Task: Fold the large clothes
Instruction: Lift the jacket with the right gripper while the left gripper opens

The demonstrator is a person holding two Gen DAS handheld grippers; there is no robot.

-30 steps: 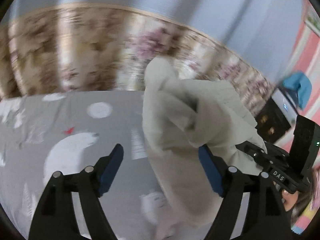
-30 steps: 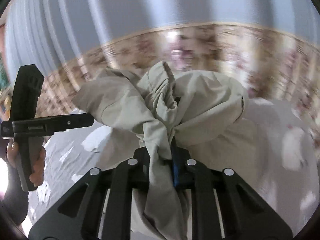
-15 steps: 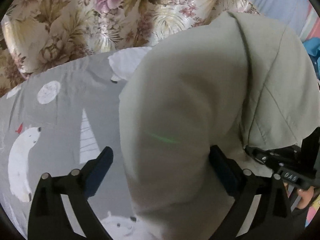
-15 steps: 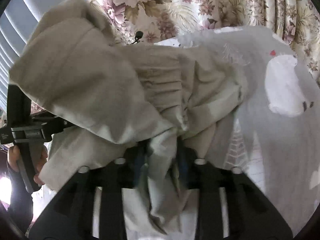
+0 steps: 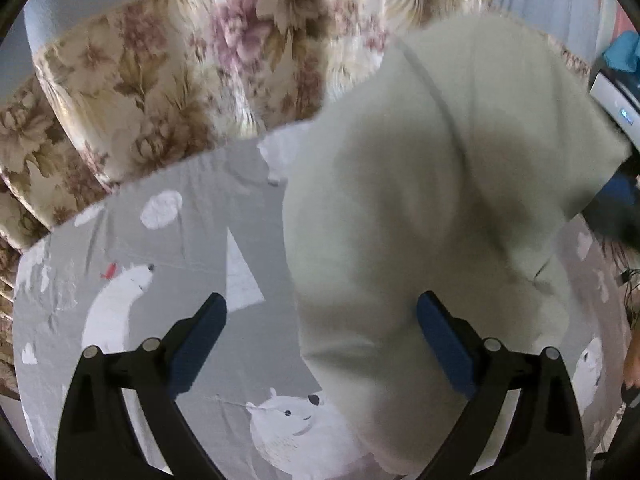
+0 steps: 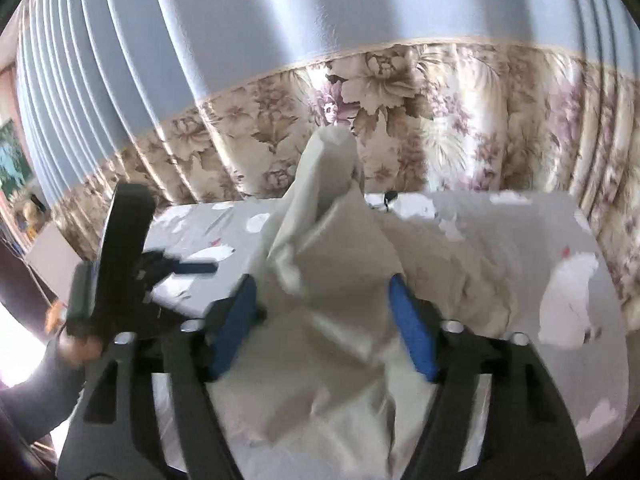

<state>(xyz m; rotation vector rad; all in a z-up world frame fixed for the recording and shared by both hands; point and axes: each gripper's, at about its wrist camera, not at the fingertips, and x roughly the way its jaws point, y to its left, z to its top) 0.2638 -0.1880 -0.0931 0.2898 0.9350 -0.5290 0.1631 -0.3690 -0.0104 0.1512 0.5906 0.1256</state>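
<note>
Since a second ago both pairs of jaws have parted and the beige garment [image 6: 340, 280] has slipped from a tight pinch in the right gripper [image 6: 324, 316]. That gripper now stands partly spread and released, its blue pads [image 6: 234, 328] flanking a loose peak of the cloth, which rises between them without being squeezed. No brand or lettering can be read on either tool now.

From the left wrist view, the left gripper [image 5: 320, 340] is spread wide and released; the right pad sits against the garment's [image 5: 432, 200] edge while the left pad hangs over bare sheet. The garment lies heaped on a grey bedsheet [image 5: 192, 248] printed with polar bears [image 5: 120, 300] and white triangles, covering the right half of that view. Behind the bed hangs a floral curtain [image 6: 460, 120] with a pale blue pleated curtain [image 6: 280, 20] above it. In the right wrist view the left gripper [image 6: 188, 268] and the hand [image 6: 76, 340] holding it show at the left edge, blurred.
</note>
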